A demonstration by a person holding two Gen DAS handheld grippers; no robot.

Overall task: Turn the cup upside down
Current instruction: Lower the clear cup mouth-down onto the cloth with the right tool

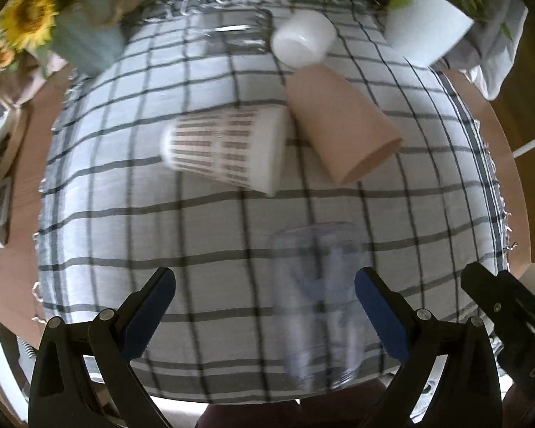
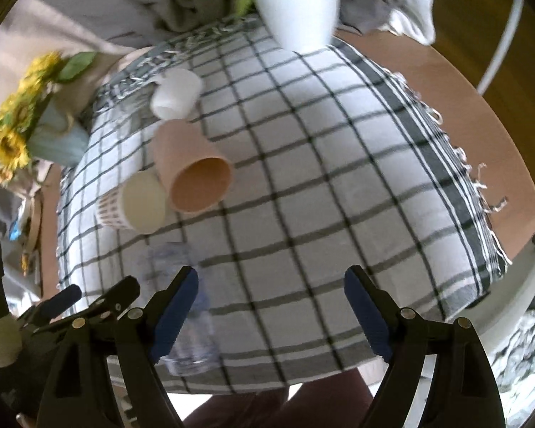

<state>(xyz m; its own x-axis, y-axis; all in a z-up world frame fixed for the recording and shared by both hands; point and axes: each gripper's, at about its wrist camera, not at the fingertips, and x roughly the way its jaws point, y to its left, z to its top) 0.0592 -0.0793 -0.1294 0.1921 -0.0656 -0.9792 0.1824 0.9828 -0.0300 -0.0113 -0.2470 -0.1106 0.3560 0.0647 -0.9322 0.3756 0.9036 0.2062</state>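
Observation:
Several cups lie on their sides on a checked cloth (image 1: 107, 214). A clear plastic cup (image 1: 321, 303) lies nearest, just ahead of my left gripper (image 1: 265, 306), which is open and empty. A patterned white cup (image 1: 224, 149), a pink cup (image 1: 339, 121) and a small white cup (image 1: 303, 39) lie farther back. In the right wrist view my right gripper (image 2: 271, 306) is open and empty, with the clear cup (image 2: 185, 306) at its left finger, and the pink cup (image 2: 192, 174), patterned cup (image 2: 135, 203) and white cup (image 2: 176, 94) beyond.
A white plant pot (image 2: 296, 3) stands at the cloth's far edge. A pale blue vase with sunflowers (image 2: 53, 139) stands at the far left. The brown round table (image 2: 481, 114) shows past the cloth's fringe on the right. The left gripper shows at the lower left of the right wrist view (image 2: 71, 306).

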